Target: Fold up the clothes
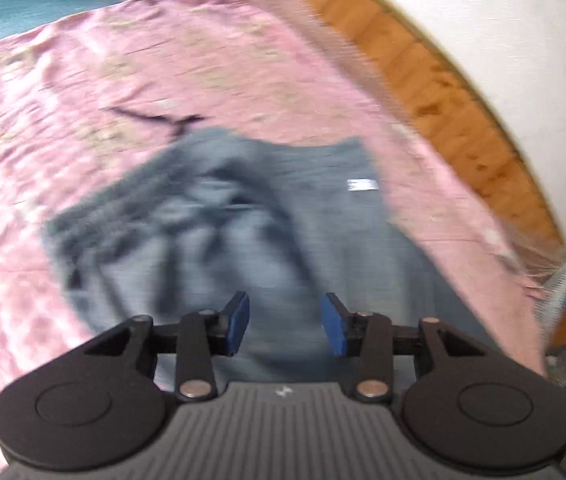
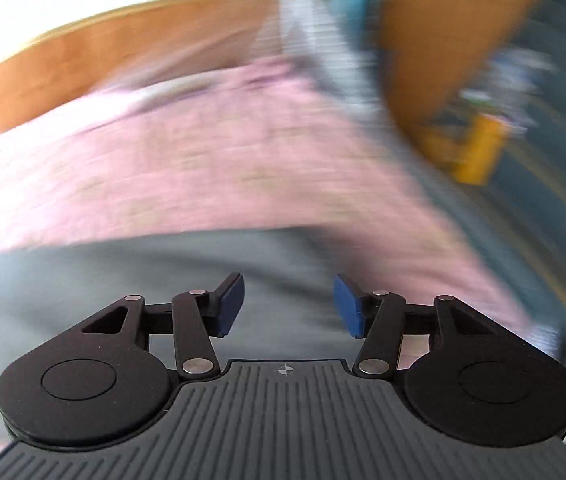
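Note:
A grey garment (image 1: 219, 220) lies rumpled on a pink patterned bedsheet (image 1: 123, 72), with a small white label (image 1: 362, 185) near its right edge. My left gripper (image 1: 285, 326) hovers over the garment's near part, its blue pads apart and nothing between them. In the right wrist view the same grey garment (image 2: 123, 276) fills the lower left, blurred. Above its edge my right gripper (image 2: 287, 306) is open, with only cloth showing behind the gap.
A wooden bed frame (image 1: 435, 80) runs along the sheet's far side against a white wall (image 1: 503, 20). Teal fabric (image 1: 23, 8) lies at the upper left. In the right wrist view the wooden frame (image 2: 103, 52) curves across the top, and a blurred yellow object (image 2: 479, 152) sits on the floor at right.

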The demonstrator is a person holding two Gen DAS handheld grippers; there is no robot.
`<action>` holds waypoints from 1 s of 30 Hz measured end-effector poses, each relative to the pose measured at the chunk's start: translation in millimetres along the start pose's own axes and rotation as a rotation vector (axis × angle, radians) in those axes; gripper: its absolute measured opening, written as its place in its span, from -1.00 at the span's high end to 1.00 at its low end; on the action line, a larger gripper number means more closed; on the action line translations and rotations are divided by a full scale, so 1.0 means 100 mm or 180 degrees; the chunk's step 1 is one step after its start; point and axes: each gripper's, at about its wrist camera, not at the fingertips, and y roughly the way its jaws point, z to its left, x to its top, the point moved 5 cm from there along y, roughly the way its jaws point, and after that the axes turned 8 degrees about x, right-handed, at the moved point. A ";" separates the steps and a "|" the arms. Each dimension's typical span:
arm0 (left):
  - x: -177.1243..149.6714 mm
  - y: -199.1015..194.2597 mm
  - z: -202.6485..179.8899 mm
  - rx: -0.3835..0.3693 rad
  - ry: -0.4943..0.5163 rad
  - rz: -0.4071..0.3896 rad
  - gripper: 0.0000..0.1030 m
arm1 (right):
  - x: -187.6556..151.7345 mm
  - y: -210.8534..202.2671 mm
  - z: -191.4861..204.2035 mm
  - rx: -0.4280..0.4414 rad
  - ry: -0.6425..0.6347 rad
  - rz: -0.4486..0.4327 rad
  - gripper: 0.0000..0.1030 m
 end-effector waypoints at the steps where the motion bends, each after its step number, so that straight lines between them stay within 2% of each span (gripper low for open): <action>1: 0.00 0.04 0.11 0.0059 -0.0063 0.0019 0.35 | -0.02 0.18 0.17 0.0016 -0.0057 0.0186 -0.08; 2: 0.00 0.03 0.22 0.0039 -0.0124 0.0022 0.43 | -0.05 0.35 0.34 0.0031 -0.0113 0.0372 0.05; 3: 0.01 -0.01 0.27 -0.0015 -0.0196 0.0035 0.43 | -0.05 0.47 0.49 -0.0058 -0.0167 0.0493 0.14; 4: 0.03 -0.08 0.30 -0.0085 -0.0272 0.0052 0.40 | 0.01 0.49 0.68 -0.0130 -0.0215 0.0469 0.16; 5: 0.07 -0.18 0.30 -0.0203 -0.0272 -0.0003 0.26 | 0.10 0.45 0.93 -0.0023 -0.0274 0.0355 0.16; 6: 0.12 -0.28 0.30 -0.0302 -0.0206 -0.0091 0.18 | 0.18 0.38 1.22 0.0166 -0.0341 0.0228 0.13; 9: 0.31 -0.38 0.31 -0.0383 -0.0173 -0.0198 0.17 | 0.41 0.28 2.31 0.0877 -0.0697 0.0087 -0.04; 11: 0.46 -0.28 0.33 -0.0302 -0.0233 -0.0249 0.17 | 0.47 0.34 3.08 0.1387 -0.0861 0.0161 -0.17; 14: 0.59 0.01 0.44 0.0009 -0.0323 -0.0077 0.16 | 0.52 0.45 4.20 0.2101 -0.1045 0.0303 -0.30; 15: 0.61 0.06 0.47 0.0047 -0.0333 -0.0049 0.28 | 0.50 0.51 4.54 0.2263 -0.1105 0.0352 -0.39; 18: 0.64 0.14 0.53 0.0052 -0.0357 -0.0011 0.28 | 0.42 0.70 5.40 0.2511 -0.1306 0.0495 -0.51; 20: 0.65 0.10 0.57 0.0028 -0.0433 0.0000 0.28 | 0.31 0.87 5.82 0.2625 -0.1393 0.0614 -0.61; 21: 0.65 0.07 0.59 0.0005 -0.0488 0.0010 0.28 | 0.24 0.98 5.99 0.2629 -0.1463 0.0678 -0.59; 22: 0.65 0.04 0.60 -0.0020 -0.0520 0.0014 0.28 | 0.17 1.09 6.15 0.2598 -0.1556 0.0745 -0.52; 23: 0.65 0.00 0.62 -0.0044 -0.0540 0.0013 0.27 | 0.11 1.18 6.28 0.2549 -0.1678 0.0840 0.08; 24: 0.68 -0.06 0.62 -0.0068 -0.0547 -0.0007 0.23 | 0.07 1.20 6.36 0.2499 -0.1783 0.0872 0.90; 25: 0.73 -0.15 0.61 -0.0173 -0.0586 -0.0072 0.19 | 0.04 1.19 6.41 0.2457 -0.1860 0.0846 0.90; 26: 0.79 -0.25 0.60 -0.0316 -0.0642 -0.0153 0.13 | 0.03 1.05 6.44 0.2579 -0.1868 0.0770 0.91; 28: 0.92 -0.46 0.57 -0.0603 -0.0754 -0.0317 -0.07 | 0.00 0.58 6.43 0.2998 -0.1807 0.0567 0.91; 30: 1.04 -0.58 0.57 -0.0856 -0.0913 -0.0399 -0.33 | -0.13 0.13 6.45 0.3273 -0.1821 0.0421 0.91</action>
